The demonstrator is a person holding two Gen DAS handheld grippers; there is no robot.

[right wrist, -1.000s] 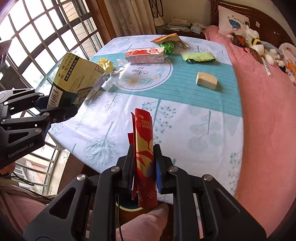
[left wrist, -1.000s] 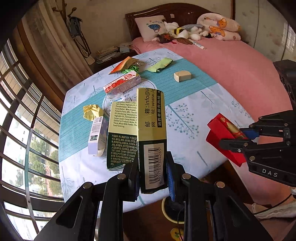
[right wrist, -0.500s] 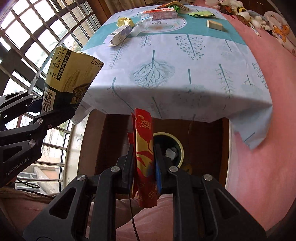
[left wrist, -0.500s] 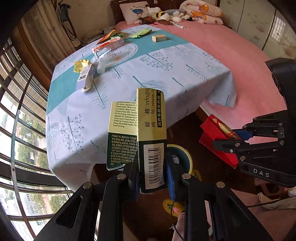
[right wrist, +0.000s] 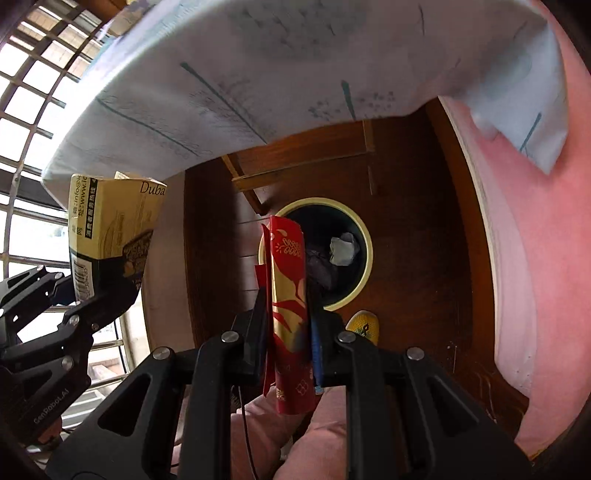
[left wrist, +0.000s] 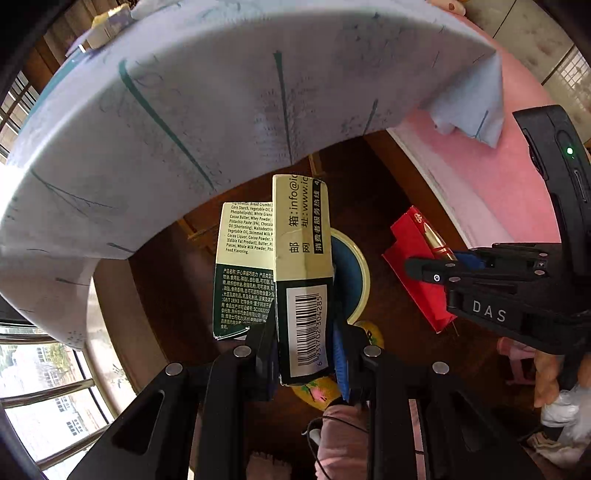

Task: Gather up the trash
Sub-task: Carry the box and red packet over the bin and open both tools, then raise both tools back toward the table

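Note:
My left gripper (left wrist: 304,347) is shut on a cream and green food box (left wrist: 301,266) with a barcode; the box also shows in the right wrist view (right wrist: 110,236). My right gripper (right wrist: 288,332) is shut on a red and gold packet (right wrist: 290,291), seen from the side in the left wrist view (left wrist: 417,258). Both are held low, below the table edge, above a round bin with a pale yellow rim (right wrist: 364,236) on the dark wood floor. The bin holds crumpled paper (right wrist: 343,249). In the left wrist view the box hides most of the bin (left wrist: 360,273).
The table's white tree-print cloth (left wrist: 184,110) overhangs above both grippers. A pink bed (right wrist: 535,258) runs along the right. Window bars (right wrist: 33,92) stand at the left. A yellow slipper (right wrist: 364,325) lies by the bin. More trash (left wrist: 107,26) lies on the tabletop.
Both grippers have dropped from table height to below the table edge, still holding the box and the packet. The bin is now close and directly ahead.

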